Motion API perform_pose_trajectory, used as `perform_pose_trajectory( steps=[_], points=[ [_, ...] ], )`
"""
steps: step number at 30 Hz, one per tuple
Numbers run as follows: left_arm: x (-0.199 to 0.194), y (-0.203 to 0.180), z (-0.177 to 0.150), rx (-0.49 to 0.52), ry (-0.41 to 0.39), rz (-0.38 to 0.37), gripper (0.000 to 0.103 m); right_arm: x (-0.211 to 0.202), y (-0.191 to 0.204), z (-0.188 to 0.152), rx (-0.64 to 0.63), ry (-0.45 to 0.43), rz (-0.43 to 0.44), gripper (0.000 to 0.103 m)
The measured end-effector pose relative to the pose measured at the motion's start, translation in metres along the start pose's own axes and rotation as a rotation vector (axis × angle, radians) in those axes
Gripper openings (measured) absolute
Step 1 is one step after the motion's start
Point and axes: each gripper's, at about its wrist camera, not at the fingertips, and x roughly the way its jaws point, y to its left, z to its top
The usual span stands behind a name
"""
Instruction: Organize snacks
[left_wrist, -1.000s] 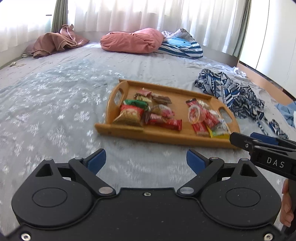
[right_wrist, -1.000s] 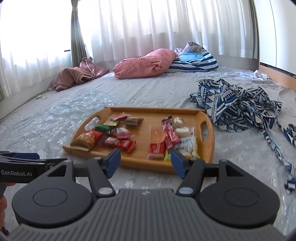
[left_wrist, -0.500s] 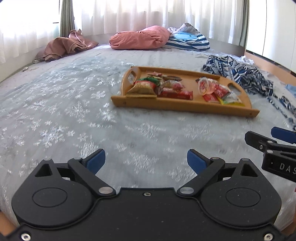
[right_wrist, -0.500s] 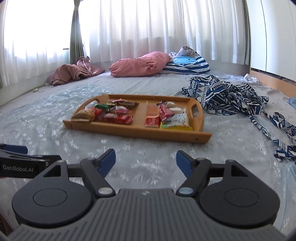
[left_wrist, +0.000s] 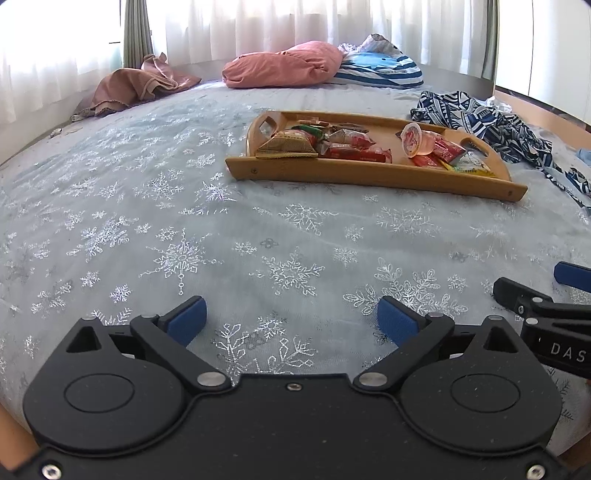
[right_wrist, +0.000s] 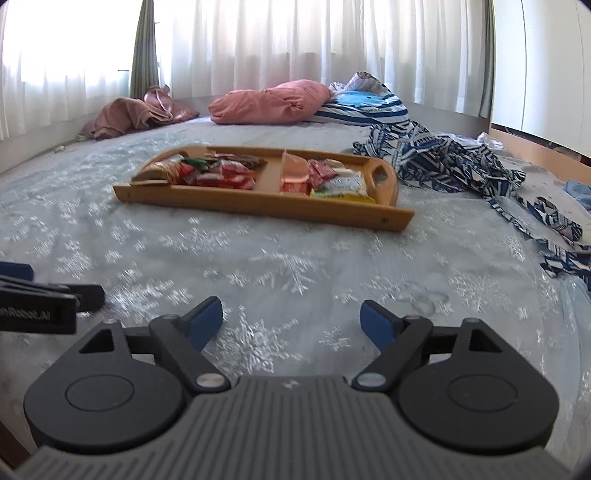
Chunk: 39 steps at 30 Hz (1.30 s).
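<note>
Flat wooden tray (left_wrist: 369, 175) w/ colourful snack packets (left_wrist: 354, 153) sits mid-frame, upper half, on the snowflake blue bedspread (left_wrist: 184, 229). Left gripper (left_wrist: 291, 321) & right gripper (right_wrist: 291, 319): both jaws wide apart, nothing held, bottom of frame.

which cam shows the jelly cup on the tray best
The left wrist view: the jelly cup lies on its side in the wooden tray, printed lid facing the camera. The right wrist view shows it only side-on and blurred, lid hidden.
</note>
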Motion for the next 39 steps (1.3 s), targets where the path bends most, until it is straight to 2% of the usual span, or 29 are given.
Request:
perform_pose_trajectory(
  steps=[4, 8, 11, 24, 39],
  points=[
    [0.0017, 0.0026, -0.0008, -0.032, 0.003, -0.010, 0.103, 0.0002, -0.0009, -0.0011, 0.009, -0.003, -0.002, 0.094],
    [0.0033, 0.0016, -0.0007, -0.024, 0.008, -0.006, 0.103, 0.0032, -0.0018, -0.0007, 0.004, 0.013, 0.016, 0.101],
    [0.0041, 0.0023, -0.0010, -0.028, 0.010, -0.007, 0.103, 0.0049, -0.0024, -0.0018, 0.001, 0.021, 0.031, 0.103],
    [0.0058, 0.0035, -0.0027, -0.062, 0.004, 0.000, 0.103, 0.0083, -0.0013, -0.0023, 0.000, 0.035, 0.021, 0.103],
    [0.0049, -0.0037, -0.0072, -0.052, -0.024, 0.032, 0.103, 0.0087, -0.0014, -0.0031, -0.003, 0.032, 0.022, 0.103]
  ],
)
